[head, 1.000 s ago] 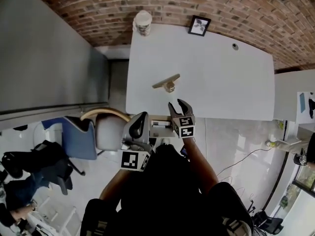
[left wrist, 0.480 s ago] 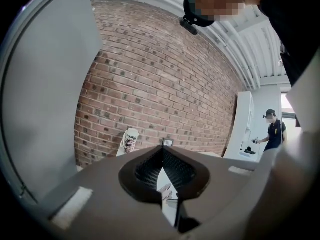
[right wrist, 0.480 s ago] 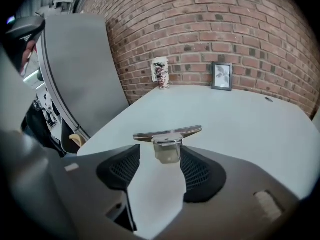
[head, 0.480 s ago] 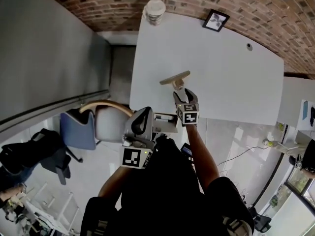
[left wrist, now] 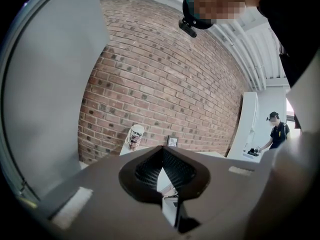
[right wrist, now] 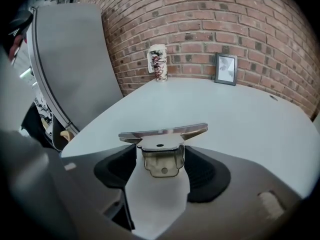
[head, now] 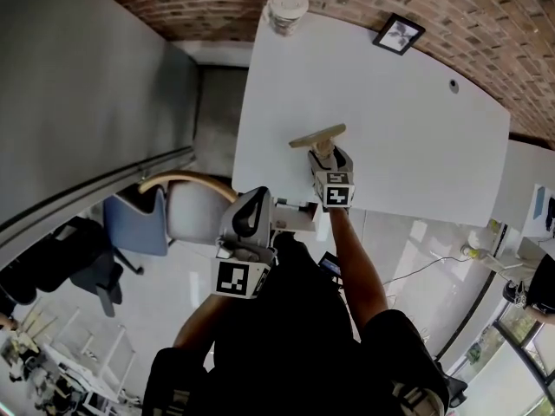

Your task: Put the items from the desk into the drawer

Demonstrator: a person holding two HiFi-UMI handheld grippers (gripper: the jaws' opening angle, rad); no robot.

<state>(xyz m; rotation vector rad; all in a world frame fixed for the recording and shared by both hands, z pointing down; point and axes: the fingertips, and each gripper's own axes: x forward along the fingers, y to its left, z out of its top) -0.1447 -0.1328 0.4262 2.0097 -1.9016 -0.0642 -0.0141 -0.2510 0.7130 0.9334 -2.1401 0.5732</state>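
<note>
Because the drawer sits low under the desk, my left gripper (left wrist: 161, 153) hangs closest to me, just off the near edge of the flat white desk (head: 399, 120). Its two jaws are clenched tip to tip, and I see nothing caught between them. Right beside it is a white and grey boxy part (head: 293, 217) tucked under the desk edge. I think that is the drawer, but it is too small in the head view for me to say if it is open.

A little further out is my right gripper (head: 329, 159), tipped down at the desk top. Its jaws have just been opening and now stand wide and released. One jaw is on each side of the small brass-coloured metal bracket (right wrist: 161, 156) with a flat bar across its top. The metal bracket stands upright near the front edge of the desk. It is between the dark ribbed pads (right wrist: 205, 171), but they do not squeeze it yet. I think the jaws are spread that wide so they do not knock it over. Next I would close gently on the narrow body under the bar.

Far back, well apart from the bracket, stand a tall patterned paper cup with a white lid (right wrist: 158, 61) and a small black-framed picture (right wrist: 226, 69), close to the red brick wall (right wrist: 240, 14). I think those two need putting away too
</note>
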